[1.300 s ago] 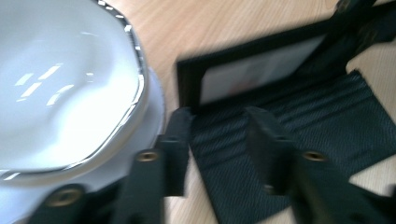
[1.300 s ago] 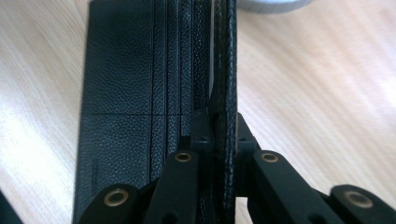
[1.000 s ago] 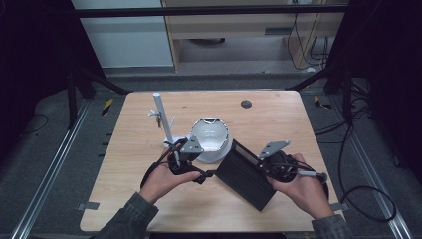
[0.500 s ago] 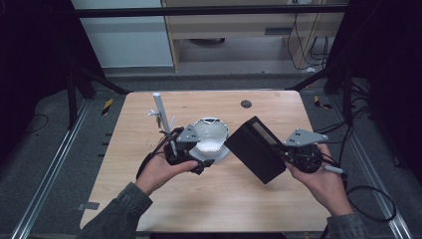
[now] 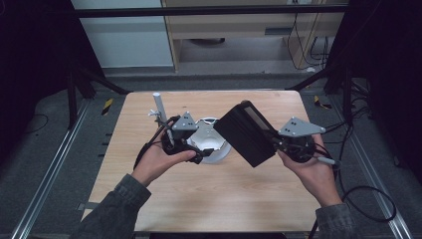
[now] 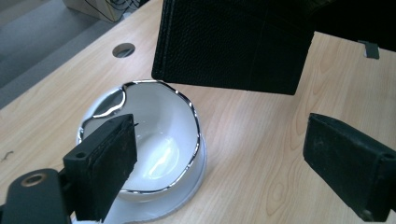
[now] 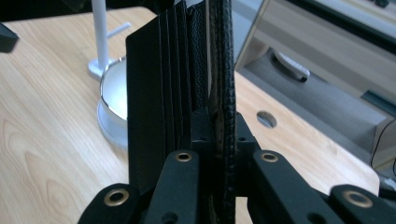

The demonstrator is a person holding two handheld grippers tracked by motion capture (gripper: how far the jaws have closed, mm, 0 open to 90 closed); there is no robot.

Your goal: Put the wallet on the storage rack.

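Note:
A black leather wallet (image 5: pixel 246 133) hangs tilted above the wooden table (image 5: pixel 219 199), and my right gripper (image 5: pixel 272 143) is shut on its lower edge. In the right gripper view the jaws pinch the wallet's (image 7: pixel 187 70) textured cover, with the card pockets fanned out to the left. A white bowl (image 5: pixel 213 143) with a silver rim sits at the table's middle, left of the wallet. My left gripper (image 5: pixel 197 148) hovers open over the bowl's near left side. In the left gripper view its pads (image 6: pixel 108 163) stand wide apart above the bowl (image 6: pixel 154 140), with the wallet (image 6: pixel 233 42) beyond.
A white upright post (image 5: pixel 159 106) on a small base stands behind the left hand, also seen as the post (image 7: pixel 100 32) past the wallet. A round hole (image 6: pixel 123 50) is cut in the tabletop's far side. Metal floor rails (image 5: pixel 45 174) run along the table's left and right.
Both hands have risen. The right gripper has lifted the wallet off the table and carried it up and to the right. The left gripper moved up beside the bowl, apart from the wallet.

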